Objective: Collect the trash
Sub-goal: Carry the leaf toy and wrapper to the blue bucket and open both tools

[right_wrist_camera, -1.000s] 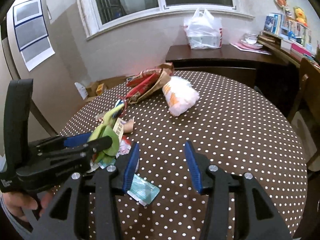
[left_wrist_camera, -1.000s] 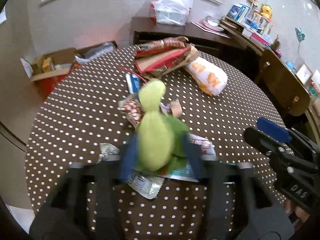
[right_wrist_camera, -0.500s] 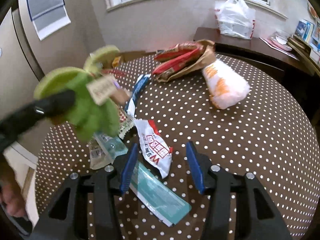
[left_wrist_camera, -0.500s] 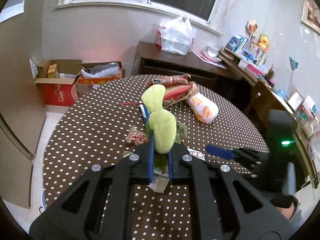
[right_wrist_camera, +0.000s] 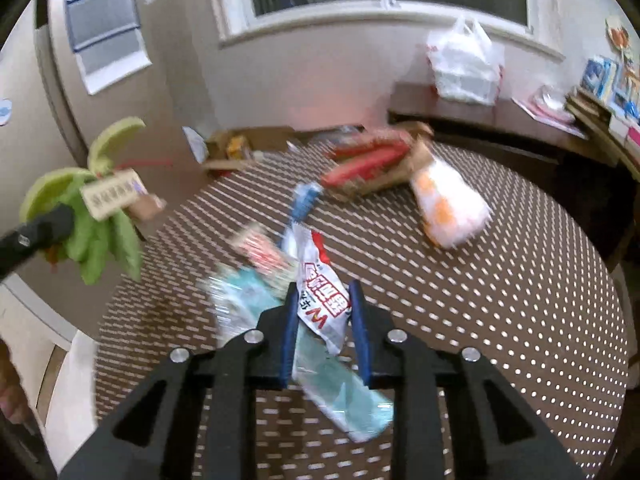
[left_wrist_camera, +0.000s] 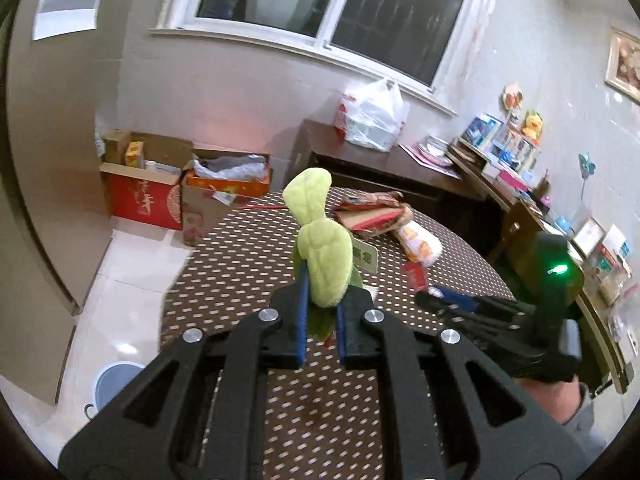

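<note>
My left gripper (left_wrist_camera: 321, 312) is shut on a green plush toy (left_wrist_camera: 322, 252) with a paper tag and holds it high above the round polka-dot table (left_wrist_camera: 240, 272). The toy also shows at the left of the right wrist view (right_wrist_camera: 92, 216). My right gripper (right_wrist_camera: 325, 308) is low over the table with its jaws around a white and red snack wrapper (right_wrist_camera: 320, 292); the jaws stand a little apart. A teal wrapper (right_wrist_camera: 344, 392) lies under it. A blue wrapper (right_wrist_camera: 302, 204) and a red-white wrapper (right_wrist_camera: 260, 248) lie beyond.
A brown and red paper bag (right_wrist_camera: 372, 164) and a white-orange bag (right_wrist_camera: 452, 200) lie at the table's far side. Cardboard boxes (left_wrist_camera: 160, 196) stand on the floor by the wall. A dark sideboard (left_wrist_camera: 360, 164) carries a white plastic bag (left_wrist_camera: 370, 116). A grey bin (left_wrist_camera: 112, 384) stands on the floor at the left.
My left gripper shut on the plush toy and lifted it up off the table. My right gripper moved forward and down onto the white and red wrapper, its jaws narrowing around it.
</note>
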